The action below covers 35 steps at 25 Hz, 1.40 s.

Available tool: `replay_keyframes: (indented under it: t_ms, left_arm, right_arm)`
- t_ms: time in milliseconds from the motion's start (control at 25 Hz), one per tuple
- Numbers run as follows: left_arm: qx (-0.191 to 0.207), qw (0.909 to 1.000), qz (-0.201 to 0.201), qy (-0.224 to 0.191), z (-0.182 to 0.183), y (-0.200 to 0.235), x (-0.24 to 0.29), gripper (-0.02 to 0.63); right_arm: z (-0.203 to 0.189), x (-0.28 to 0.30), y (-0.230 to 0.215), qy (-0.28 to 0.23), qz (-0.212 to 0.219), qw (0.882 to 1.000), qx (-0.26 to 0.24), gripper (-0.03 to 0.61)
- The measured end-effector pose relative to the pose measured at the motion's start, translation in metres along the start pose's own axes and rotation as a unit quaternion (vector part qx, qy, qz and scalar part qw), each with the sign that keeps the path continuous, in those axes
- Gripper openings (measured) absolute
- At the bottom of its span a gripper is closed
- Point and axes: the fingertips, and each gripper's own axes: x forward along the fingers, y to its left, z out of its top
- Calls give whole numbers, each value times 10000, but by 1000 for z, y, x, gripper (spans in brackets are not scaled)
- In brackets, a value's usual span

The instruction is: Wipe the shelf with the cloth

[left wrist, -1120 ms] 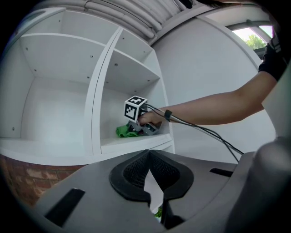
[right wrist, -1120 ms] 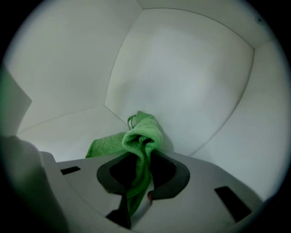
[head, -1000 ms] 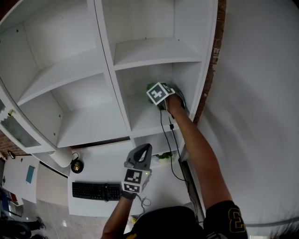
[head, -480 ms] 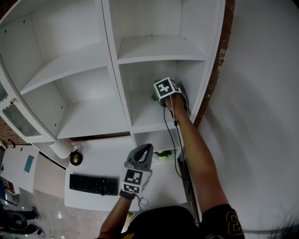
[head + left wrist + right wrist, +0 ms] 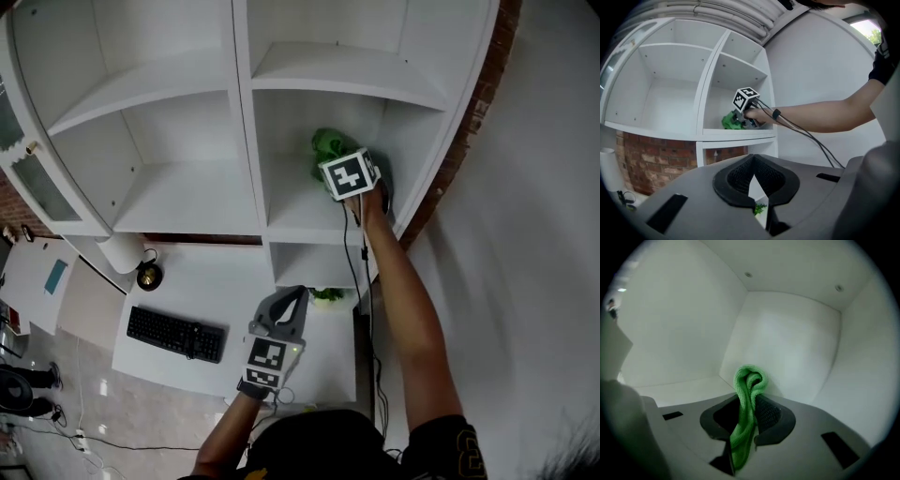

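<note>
A white shelf unit point(image 5: 300, 211) fills the head view. My right gripper point(image 5: 330, 165) reaches into the middle compartment of its right column, shut on a bunched green cloth point(image 5: 327, 150). In the right gripper view the cloth point(image 5: 747, 394) stands pinched between the jaws of that gripper point(image 5: 749, 416), close to the back corner above the shelf board point(image 5: 679, 387). The left gripper view shows the same cloth point(image 5: 729, 121) resting on the shelf point(image 5: 736, 132). My left gripper point(image 5: 291, 298) hangs low over the desk, shut and empty.
Below the shelves lies a white desk point(image 5: 216, 300) with a black keyboard point(image 5: 175, 334), a small dark round object point(image 5: 147, 277) and a little green plant point(image 5: 327, 294). A brick strip point(image 5: 473, 112) borders the unit's right side. A cable point(image 5: 361, 281) trails from the right gripper.
The head view has swung to the left, so the shelf sits further right. My right gripper and cloth have shifted slightly inside the same compartment, and more cloth shows. The left gripper has stayed put.
</note>
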Motion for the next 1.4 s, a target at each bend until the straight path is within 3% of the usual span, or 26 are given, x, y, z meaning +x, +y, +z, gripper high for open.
replay_keyframes:
  t_ms: [80,240,320,400,640,800,960,1120,1400]
  left_arm:
    - [13,9999,38,97,-8,-4,-5,17]
    - [-16,9997,184,150,-11,-4,-17,17]
    - [-2,9996,247,161,-12,-3,-20,17]
    - [3,9994,294,179,-14,-3,-22,17]
    - [-12,9994,294,190,-16,-9,-23,17]
    - [-47,9995,231,216,-21,-10,-19,17]
    - [-36,9996,85,260,-23,-15,-18,17]
    - [74,9996,-32,288,-21,-10,-16,17]
    - [205,9991,-280,263,-14,-4,-13,17]
  right_arm:
    - [20,-4,29,-537,376,9937,-911,67]
    - [31,-17,93,-1153,1455,9570,-2229,66]
    - [32,-25,111,-1362,1888,9410,-2454,66]
    - [31,-29,122,-1411,2143,9341,-2484,66]
    - [21,-21,147,-1025,2432,9128,-3116,66]
    - [16,-15,149,-679,2440,9137,-3178,64]
    - [7,-11,149,-191,2715,9320,-2393,63]
    - [7,-9,145,54,2580,9458,-1973,61]
    - [-4,-6,120,561,1975,9705,-1268,61]
